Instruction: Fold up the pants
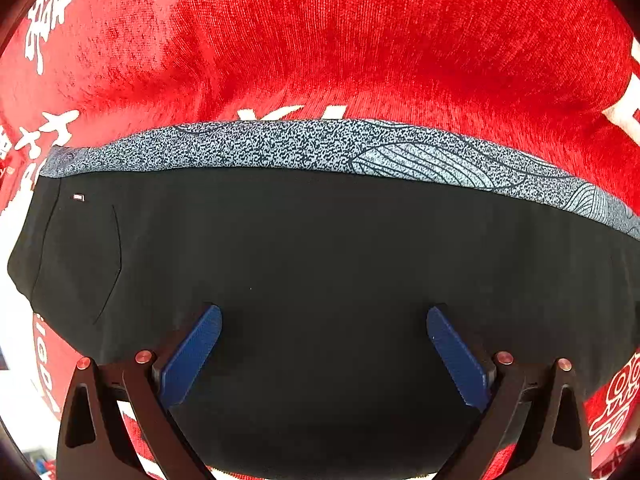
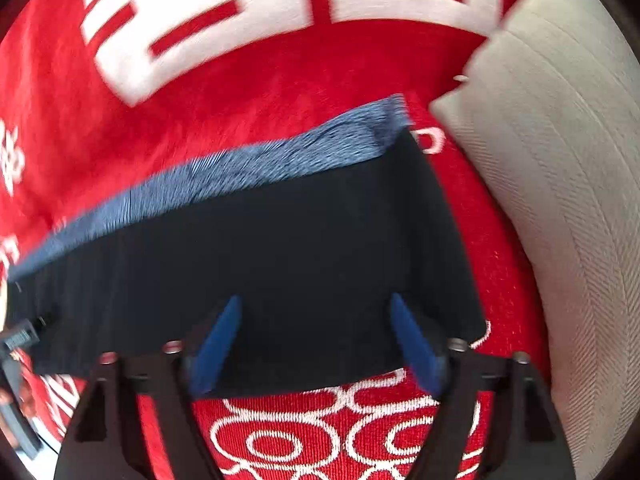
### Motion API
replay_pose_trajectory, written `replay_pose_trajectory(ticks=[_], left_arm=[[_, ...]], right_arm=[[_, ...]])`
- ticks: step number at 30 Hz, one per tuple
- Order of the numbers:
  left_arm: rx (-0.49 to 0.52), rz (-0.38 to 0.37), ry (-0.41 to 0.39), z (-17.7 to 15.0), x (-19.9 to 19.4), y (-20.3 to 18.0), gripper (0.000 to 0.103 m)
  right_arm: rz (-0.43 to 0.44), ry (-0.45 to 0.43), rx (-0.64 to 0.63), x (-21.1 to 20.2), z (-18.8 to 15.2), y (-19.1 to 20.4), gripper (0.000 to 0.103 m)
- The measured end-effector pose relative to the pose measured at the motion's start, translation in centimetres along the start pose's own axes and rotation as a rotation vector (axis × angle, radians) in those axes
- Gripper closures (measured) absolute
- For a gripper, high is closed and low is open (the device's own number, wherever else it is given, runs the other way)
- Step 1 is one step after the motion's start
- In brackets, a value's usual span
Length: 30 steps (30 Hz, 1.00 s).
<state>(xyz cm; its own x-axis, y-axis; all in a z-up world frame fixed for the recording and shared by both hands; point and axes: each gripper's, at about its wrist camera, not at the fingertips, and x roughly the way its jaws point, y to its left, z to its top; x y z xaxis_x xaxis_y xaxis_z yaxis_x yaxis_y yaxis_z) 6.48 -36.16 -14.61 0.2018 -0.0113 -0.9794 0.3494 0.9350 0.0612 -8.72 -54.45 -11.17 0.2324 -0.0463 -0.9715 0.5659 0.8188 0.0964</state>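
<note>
Pants (image 1: 320, 248) lie flat on red blanket (image 1: 360, 48) — left claw (image 1: 324, 320) and right claw (image 2: 316, 308) both spread, empty.

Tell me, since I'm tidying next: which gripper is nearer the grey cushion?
Right. The right gripper hovers beside the cushion; the left gripper sees none.

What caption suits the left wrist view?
Open left gripper above folded black pants with patterned blue band on red cloth.

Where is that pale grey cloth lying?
The grey cloth shows only in the right wrist view, on the right side, on the red blanket beside the black pants.
</note>
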Motion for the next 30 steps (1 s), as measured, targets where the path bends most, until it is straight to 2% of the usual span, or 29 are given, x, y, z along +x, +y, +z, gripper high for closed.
replay_pose_trajectory(ticks=[1, 4, 8, 12, 13, 14, 15, 18, 23, 26, 27, 28, 29, 30], left_arm=[[0.003, -0.003, -0.004, 0.1, 0.1, -0.2, 0.000], [-0.009, -0.028, -0.002, 0.2, 0.6, 0.3, 0.000], [-0.012, -0.054, 0.021, 0.7, 1.3, 0.5, 0.000], [0.009, -0.067, 0.069, 2.2, 2.0, 2.6, 0.000], [0.014, -0.043, 0.052, 3.0, 1.5, 3.7, 0.000], [0.013, -0.013, 0.001, 3.9, 0.7, 4.5, 0.000], [0.004, 0.014, -0.048, 4.7, -0.3, 5.6, 0.000], [-0.054, 0.078, -0.088, 6.8, -1.0, 10.2, 0.000], [-0.192, 0.266, -0.061, 9.1, 1.2, 20.5, 0.000], [-0.263, 0.352, 0.010, 9.3, 4.2, 26.3, 0.000], [-0.272, 0.337, 0.022, 8.4, 4.8, 27.1, 0.000], [-0.289, 0.272, -0.001, 8.0, 5.0, 28.1, 0.000], [-0.287, 0.248, -0.014, 8.0, 5.0, 28.5, 0.000], [-0.269, 0.259, -0.013, 8.0, 5.2, 28.4, 0.000]], right_arm=[[-0.019, 0.013, -0.019, 0.3, -0.1, 0.7, 0.012], [0.002, 0.039, 0.003, 1.6, 0.6, 2.2, 0.001], [-0.051, 0.080, -0.003, 3.0, 0.9, 3.5, 0.000], [-0.009, 0.052, 0.006, 3.9, 2.4, 3.9, 0.000], [0.007, 0.021, 0.013, 3.7, 1.7, 3.6, 0.000], [0.011, 0.013, 0.007, 3.3, 1.1, 3.1, 0.000], [-0.001, 0.025, -0.032, 3.3, 0.8, 3.3, 0.000], [-0.045, 0.070, -0.079, 4.0, 0.5, 4.2, 0.000], [-0.091, 0.118, -0.046, 4.5, 2.0, 6.1, 0.000], [-0.034, 0.089, -0.024, 2.9, 1.4, 8.8, 0.000], [-0.019, 0.085, -0.023, 2.4, 1.2, 9.4, 0.000], [0.015, 0.082, -0.020, 2.0, 1.2, 11.2, 0.000], [0.043, 0.084, -0.017, 1.7, 0.7, 12.3, 0.000], [0.063, 0.088, -0.015, 1.5, 0.4, 13.0, 0.000]])
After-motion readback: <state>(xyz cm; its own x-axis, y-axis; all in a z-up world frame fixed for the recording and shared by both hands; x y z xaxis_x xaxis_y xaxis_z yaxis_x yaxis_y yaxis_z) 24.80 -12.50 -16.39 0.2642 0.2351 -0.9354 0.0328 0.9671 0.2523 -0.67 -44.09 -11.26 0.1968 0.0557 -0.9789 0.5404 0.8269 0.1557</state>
